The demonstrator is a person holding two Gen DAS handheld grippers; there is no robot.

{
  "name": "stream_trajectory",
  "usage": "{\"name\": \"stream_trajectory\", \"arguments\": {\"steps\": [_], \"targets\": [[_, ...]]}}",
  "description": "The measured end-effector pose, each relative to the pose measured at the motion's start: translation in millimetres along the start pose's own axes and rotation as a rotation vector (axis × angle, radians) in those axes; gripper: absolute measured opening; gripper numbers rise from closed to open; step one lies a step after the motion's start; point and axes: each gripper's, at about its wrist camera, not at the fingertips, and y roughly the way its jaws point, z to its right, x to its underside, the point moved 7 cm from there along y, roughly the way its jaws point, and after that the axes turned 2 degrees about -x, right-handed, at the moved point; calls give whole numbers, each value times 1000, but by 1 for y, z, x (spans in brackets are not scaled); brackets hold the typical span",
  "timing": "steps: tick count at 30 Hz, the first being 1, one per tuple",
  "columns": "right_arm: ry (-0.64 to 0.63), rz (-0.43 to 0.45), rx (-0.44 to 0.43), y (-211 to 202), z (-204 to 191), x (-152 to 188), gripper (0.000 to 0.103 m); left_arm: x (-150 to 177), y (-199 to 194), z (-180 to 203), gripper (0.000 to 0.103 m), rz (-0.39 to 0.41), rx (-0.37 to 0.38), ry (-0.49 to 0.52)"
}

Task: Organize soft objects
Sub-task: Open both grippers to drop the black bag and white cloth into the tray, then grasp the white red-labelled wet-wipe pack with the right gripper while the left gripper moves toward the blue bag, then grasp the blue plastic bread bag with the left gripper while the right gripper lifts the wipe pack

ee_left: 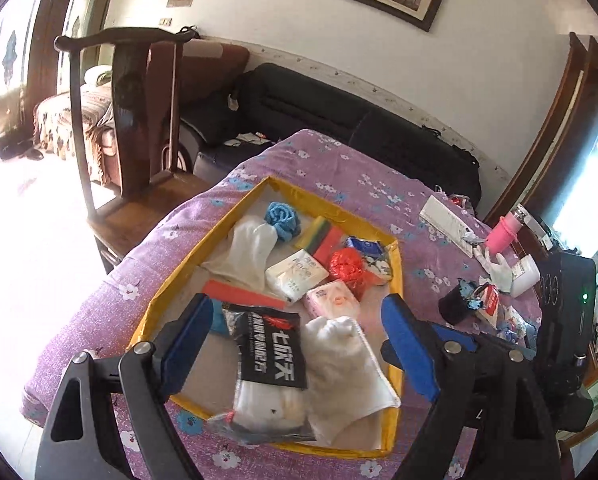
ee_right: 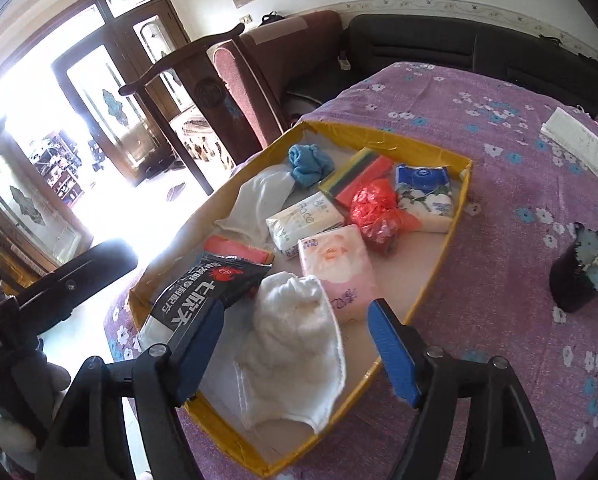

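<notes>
Below the right gripper (ee_right: pixel 295 350), a white cloth (ee_right: pixel 295 344) lies in the yellow-rimmed tray (ee_right: pixel 455 216) on the worktop, between the released jaws and untouched. Left gripper (ee_left: pixel 299 344) hangs released over the black-labelled packet (ee_left: pixel 267 348) beside that cloth.

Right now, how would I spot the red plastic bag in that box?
Find the yellow-edged box on the purple cloth. Near its far right corner, the red plastic bag lies beside the blue-and-white tissue pack. It alone is crinkled, shiny and knotted.
</notes>
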Motion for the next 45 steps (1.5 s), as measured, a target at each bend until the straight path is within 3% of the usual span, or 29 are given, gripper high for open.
{"name": "stream_trajectory", "arguments": {"steps": [6, 14, 20, 26, 27, 28, 29, 31, 37, 45], "targets": [[50, 107, 112, -69, 63, 19, 85, 14, 4, 71, 92, -20, 73, 146], [370, 183, 341, -157, 236, 41, 84, 73, 46, 162, 92, -185, 190, 271], [428, 125, 465, -147, 312, 20, 84, 105, 61, 193, 92, -262, 214, 353], [497, 41, 456, -90, 344, -6, 83, 94, 63, 175, 92, -252, 166, 334], [504, 24, 465, -82, 349, -6, 79, 92, 63, 171, 92, -250, 160, 328], [502, 10, 478, -77, 351, -4, 63, 90, 64, 167, 92, -247, 153, 320], [498, -4, 485, -73, 353, -2, 53, 89, 65, 164, 92, -246, 150, 315], [507, -3, 461, -71, 354, 3, 47, 88, 67, 161, 92, -248, 148, 306], [480, 31, 432, -102, 340, 18, 46, 96, 69, 175, 92, -271, 190, 333], [479, 187, 337, -197, 317, 48, 47, 116, 83, 271, 92, -311, 297, 549]]}}
